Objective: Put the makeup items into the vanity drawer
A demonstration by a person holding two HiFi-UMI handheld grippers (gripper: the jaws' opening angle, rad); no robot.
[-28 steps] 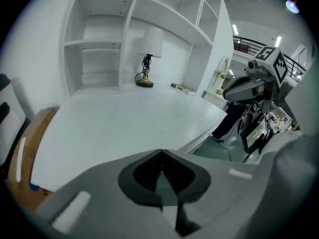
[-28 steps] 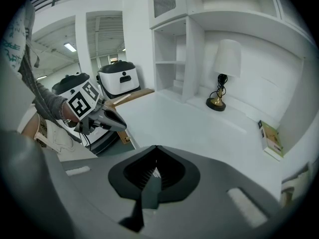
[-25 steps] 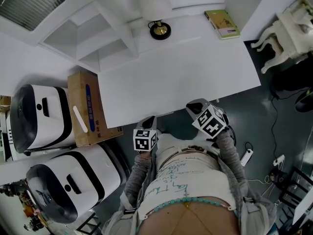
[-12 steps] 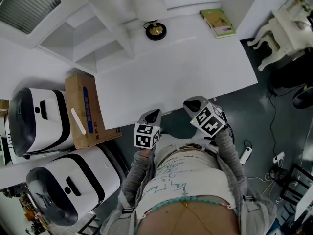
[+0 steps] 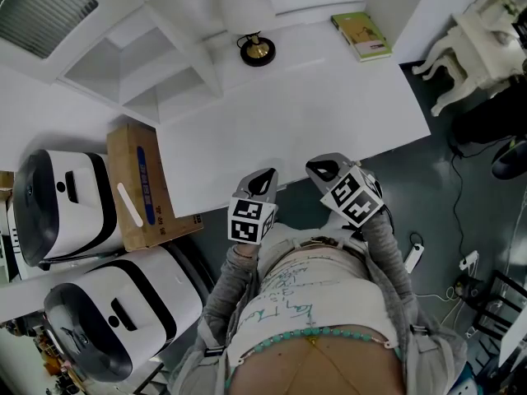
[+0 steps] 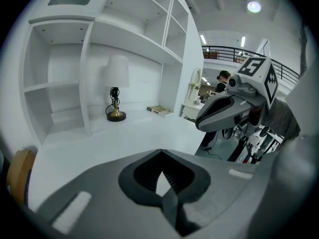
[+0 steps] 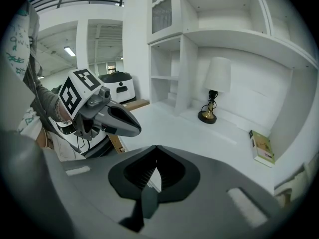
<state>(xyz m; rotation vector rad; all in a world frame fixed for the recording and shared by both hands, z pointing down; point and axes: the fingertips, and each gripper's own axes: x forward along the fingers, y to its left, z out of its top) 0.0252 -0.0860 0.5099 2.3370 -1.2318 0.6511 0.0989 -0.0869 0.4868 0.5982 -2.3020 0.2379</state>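
The white vanity top (image 5: 313, 113) is bare along its near edge. My left gripper (image 5: 263, 178) hovers at that edge, jaws shut with nothing between them; its tips meet in the left gripper view (image 6: 160, 153). Just to its right, my right gripper (image 5: 321, 168) is also shut and empty, as the right gripper view shows (image 7: 156, 148). Each gripper sees the other: the right gripper (image 6: 229, 113) and the left gripper (image 7: 117, 119). No makeup item or drawer front shows in any view.
A lamp (image 5: 257, 49) and a green book (image 5: 361, 35) stand at the back of the vanity, under white shelves (image 5: 156, 72). A cardboard box (image 5: 140, 183) and two white machines (image 5: 62, 196) sit at the left. A white chair (image 5: 478, 52) stands at the right.
Both grippers have come up toward the vanity's near edge. The left one moved further, up and slightly right in the head view. Both stayed shut.
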